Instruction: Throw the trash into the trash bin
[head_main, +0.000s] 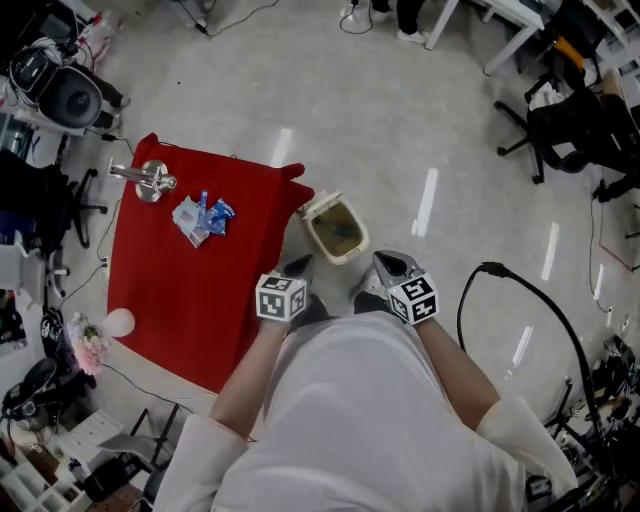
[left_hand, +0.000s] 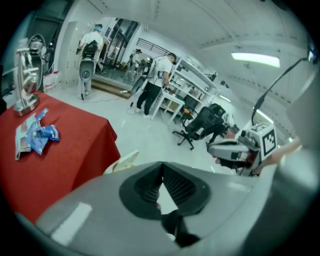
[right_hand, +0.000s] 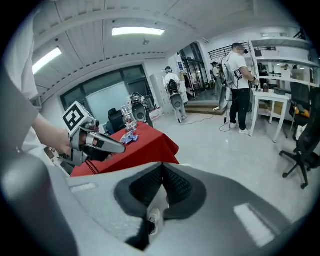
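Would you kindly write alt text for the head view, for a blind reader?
From above, a person in white holds the left gripper and right gripper near a small open trash bin on the floor, beside a red-covered table. Blue and white wrappers and a metal stand sit on it.

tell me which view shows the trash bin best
The head view: the trash bin is seen whole from above, lid open, beside the red table. The left gripper view catches only its lid. The right gripper view doesn't show it.
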